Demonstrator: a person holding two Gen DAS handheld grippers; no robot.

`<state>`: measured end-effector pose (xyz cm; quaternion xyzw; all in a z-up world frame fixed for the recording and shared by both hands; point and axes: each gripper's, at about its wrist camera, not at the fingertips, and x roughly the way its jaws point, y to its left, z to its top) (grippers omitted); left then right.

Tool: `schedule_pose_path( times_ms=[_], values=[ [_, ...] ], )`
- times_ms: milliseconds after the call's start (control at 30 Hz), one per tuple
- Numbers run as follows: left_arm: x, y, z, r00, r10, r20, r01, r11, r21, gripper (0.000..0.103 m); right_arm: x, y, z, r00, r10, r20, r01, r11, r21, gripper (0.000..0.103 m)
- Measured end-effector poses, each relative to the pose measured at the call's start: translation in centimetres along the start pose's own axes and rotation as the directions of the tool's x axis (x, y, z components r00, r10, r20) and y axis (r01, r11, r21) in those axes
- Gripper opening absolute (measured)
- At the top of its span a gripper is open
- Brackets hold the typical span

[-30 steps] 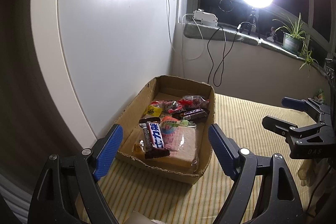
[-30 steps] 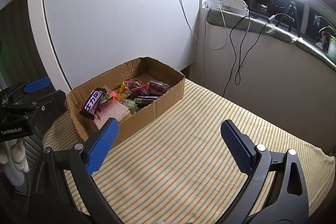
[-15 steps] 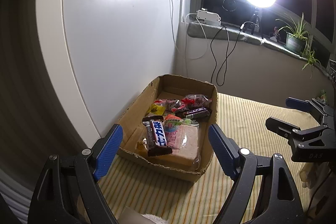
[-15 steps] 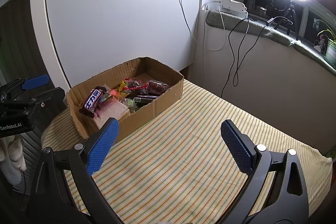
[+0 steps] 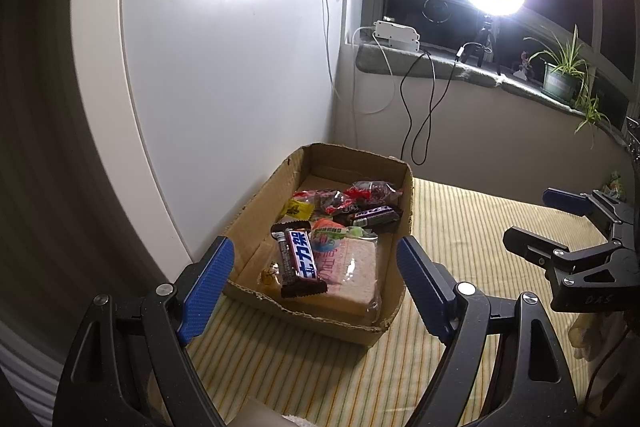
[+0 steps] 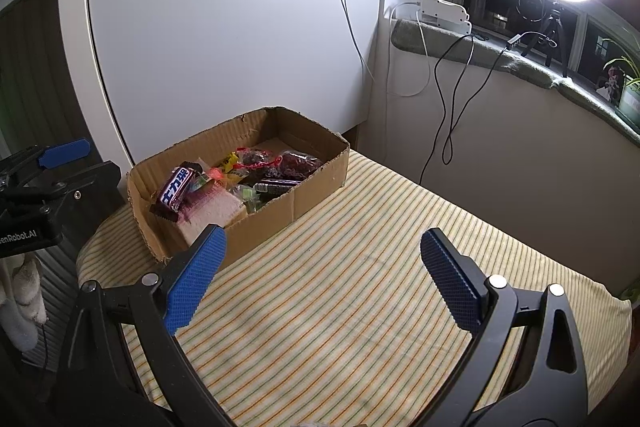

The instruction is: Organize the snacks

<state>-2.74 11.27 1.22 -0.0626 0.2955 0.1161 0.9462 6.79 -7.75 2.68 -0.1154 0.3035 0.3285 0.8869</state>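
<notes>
Cardboard box ahead of wide, empty left claw; loosely perched chocolate bar may slide if nudged; right claw wide, empty.

The left claw is hovering with its blue-padded fingers spread wide, empty. The right claw is doing likewise, gaping and holding nothing.

My left wrist view: bread pack partly covered by chocolate bar; small wrapper beside bar too small to identify. Right gripper cut by frame edge. My right wrist view: cardboard box near wall hides lower snacks; left gripper cropped at edge.
</notes>
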Motion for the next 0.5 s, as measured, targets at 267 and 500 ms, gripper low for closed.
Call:
schedule_pose_path(
  times_ms=[267, 500],
  values=[
    [0.01, 0.18, -0.05, 1.000, 0.002, 0.001, -0.002, 1.000, -0.010, 0.083, -0.05, -0.29, -0.20, 1.000, 0.003, -0.002, -0.003, 1.000, -0.004, 0.100],
    [0.08, 0.10, -0.11, 1.000, 0.002, -0.001, -0.002, 1.000, -0.002, 0.083, 0.01, -0.62, -0.57, 1.000, 0.001, -0.004, -0.001, 1.000, -0.007, 0.100]
  ],
)
